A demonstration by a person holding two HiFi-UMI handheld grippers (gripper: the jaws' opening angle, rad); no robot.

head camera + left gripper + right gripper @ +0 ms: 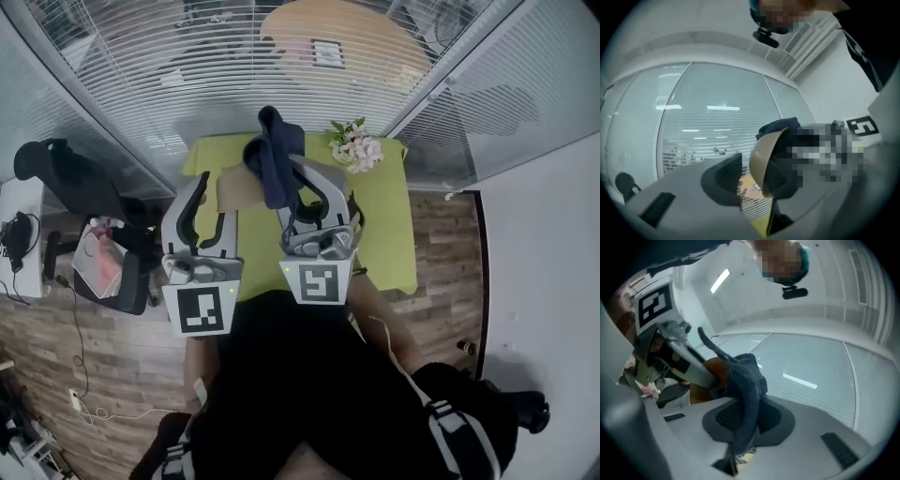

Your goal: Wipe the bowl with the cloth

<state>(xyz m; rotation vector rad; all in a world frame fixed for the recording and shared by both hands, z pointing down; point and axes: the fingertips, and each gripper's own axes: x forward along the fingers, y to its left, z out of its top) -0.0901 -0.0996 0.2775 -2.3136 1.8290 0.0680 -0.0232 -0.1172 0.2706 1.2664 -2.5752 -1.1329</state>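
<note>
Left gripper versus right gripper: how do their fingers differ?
On the left gripper the fingers stand apart; on the right gripper they are shut on the dark blue cloth. The left gripper has the tan bowl between its fingers, with a gap at one; the right gripper's cloth is pinched tight. Both reach over the green table.

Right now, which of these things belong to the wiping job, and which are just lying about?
In the job: bowl, cloth, right gripper holding the cloth.
Lying about: flowers, black chair, round wooden table.
</note>
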